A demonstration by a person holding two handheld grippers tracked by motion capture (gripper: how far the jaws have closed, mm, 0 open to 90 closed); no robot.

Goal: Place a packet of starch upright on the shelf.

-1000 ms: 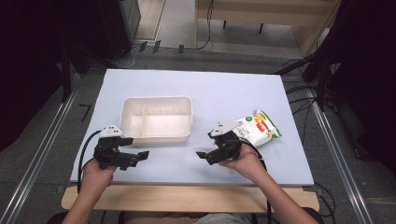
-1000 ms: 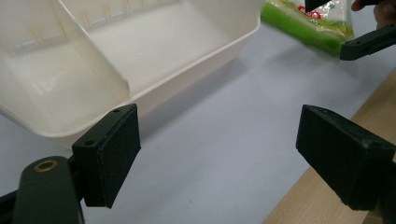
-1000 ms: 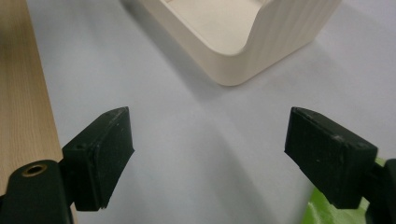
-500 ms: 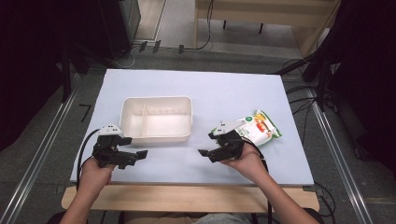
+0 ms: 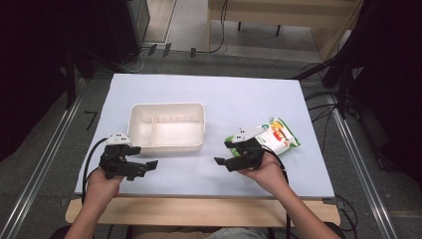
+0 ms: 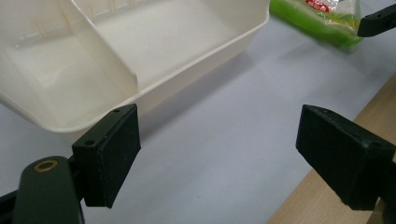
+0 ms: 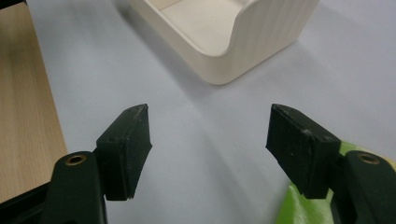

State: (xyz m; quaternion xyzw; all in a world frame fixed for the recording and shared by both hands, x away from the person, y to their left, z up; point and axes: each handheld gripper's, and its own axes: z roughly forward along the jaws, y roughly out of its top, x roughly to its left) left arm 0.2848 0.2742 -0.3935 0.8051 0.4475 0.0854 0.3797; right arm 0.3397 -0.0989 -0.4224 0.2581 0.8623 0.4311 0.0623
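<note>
Left gripper [image 5: 147,167] slid rightward — cream tray [image 5: 166,145], two compartments.

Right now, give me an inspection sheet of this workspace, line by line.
Surface: pale blue table, bare between things.
Job's things: cream divided tray, empty; green snack bag lying flat.
Clutter: nothing seen.
Grippers: left gripper open, near the tray's front corner; right gripper open, beside the bag; both hand-held.
Cables: black cable trailing from the left gripper.
Surroundings: wooden bench edge, grey floor.
</note>
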